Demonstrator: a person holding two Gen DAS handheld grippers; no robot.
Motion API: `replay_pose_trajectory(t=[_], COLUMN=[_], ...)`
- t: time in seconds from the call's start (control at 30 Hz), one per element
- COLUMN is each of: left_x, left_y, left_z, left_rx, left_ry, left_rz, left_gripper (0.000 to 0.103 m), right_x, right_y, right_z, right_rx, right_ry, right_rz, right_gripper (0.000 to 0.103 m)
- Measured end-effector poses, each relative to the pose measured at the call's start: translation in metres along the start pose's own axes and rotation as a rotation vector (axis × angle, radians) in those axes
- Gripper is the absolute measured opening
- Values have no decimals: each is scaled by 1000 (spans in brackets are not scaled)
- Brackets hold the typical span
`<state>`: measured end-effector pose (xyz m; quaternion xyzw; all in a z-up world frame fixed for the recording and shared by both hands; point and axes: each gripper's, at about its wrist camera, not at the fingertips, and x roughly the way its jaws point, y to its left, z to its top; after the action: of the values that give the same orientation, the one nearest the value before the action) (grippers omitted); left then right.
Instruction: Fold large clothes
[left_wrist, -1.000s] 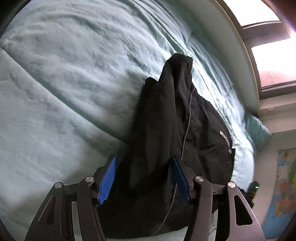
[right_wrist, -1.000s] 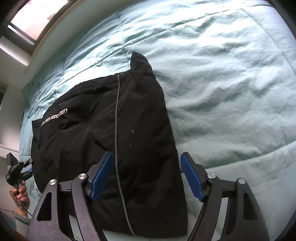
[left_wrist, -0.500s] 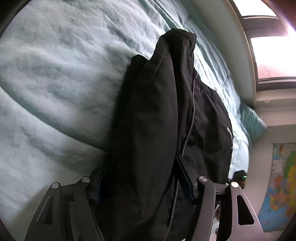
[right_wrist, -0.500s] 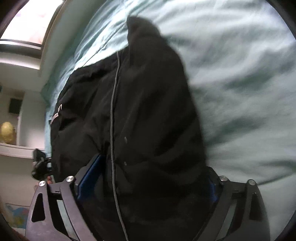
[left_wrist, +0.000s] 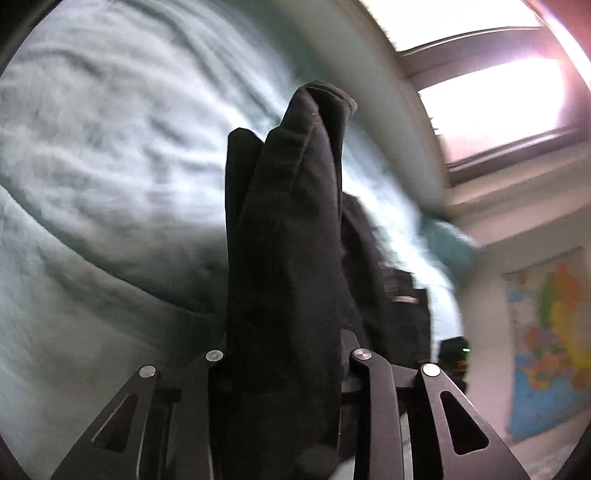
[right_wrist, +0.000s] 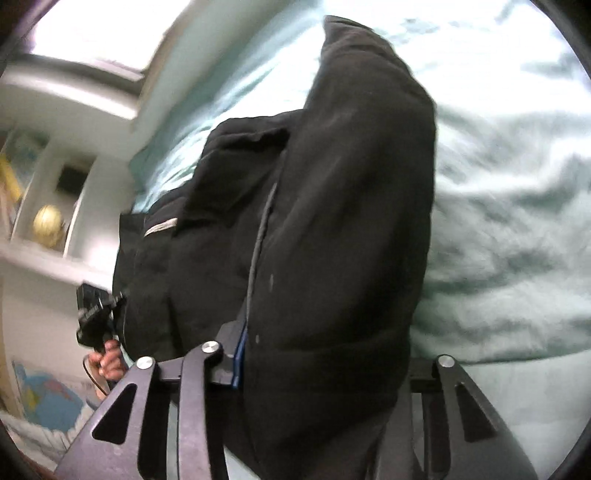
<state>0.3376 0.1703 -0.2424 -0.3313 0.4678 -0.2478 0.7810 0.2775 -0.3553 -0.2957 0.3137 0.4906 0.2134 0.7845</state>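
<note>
On the bed, a pale green quilt (left_wrist: 110, 177) is spread, and the black garment (left_wrist: 288, 236) is gathered up over it; a thick bunch of the cloth is clamped in the left gripper (left_wrist: 284, 354), whose jaws have just been closing and are now pressed against the fabric on both sides; another bunch of the same garment (right_wrist: 343, 206) is pinched by the right gripper (right_wrist: 325, 362), its jaws likewise just closed in on the cloth, one blue pad (right_wrist: 240, 354) showing at the fabric's edge; between the two grips the rest is draped toward the quilt; a hand (right_wrist: 107, 363) holding the other gripper's handle is seen at the lower left of the right wrist view; a coloured map (left_wrist: 550, 332) hangs on the wall.
</note>
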Motion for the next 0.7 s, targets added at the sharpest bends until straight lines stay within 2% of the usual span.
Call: replay_pose_trajectory(t=[0.1, 0.17, 0.23, 0.4, 0.57, 0.7], left_x=[-19, -38, -58, -115, -160, -165], left_y=[-35, -55, -70, -103, -108, -92], left_z=[-17, -33, -48, -101, -153, -182], left_rx=[78, 93, 100, 154, 165, 115], left_ry=[-9, -19, -34, -58, -40, 6], left_rz=[-33, -99, -137, -168, -177, -169], left_gripper=[30, 30, 30, 30, 30, 30], right_x=[-21, -36, -56, -114, -151, -168], right_y=[44, 74, 97, 140, 167, 167], right_z=[-13, -27, -46, -106, -166, -219], right_rx=[-96, -163, -193, -209, -202, -168], right_ry=[-16, -24, -39, -91, -99, -67], right_rz=[7, -21, -30, -37, -63, -99], right_gripper=[42, 42, 41, 41, 41, 41])
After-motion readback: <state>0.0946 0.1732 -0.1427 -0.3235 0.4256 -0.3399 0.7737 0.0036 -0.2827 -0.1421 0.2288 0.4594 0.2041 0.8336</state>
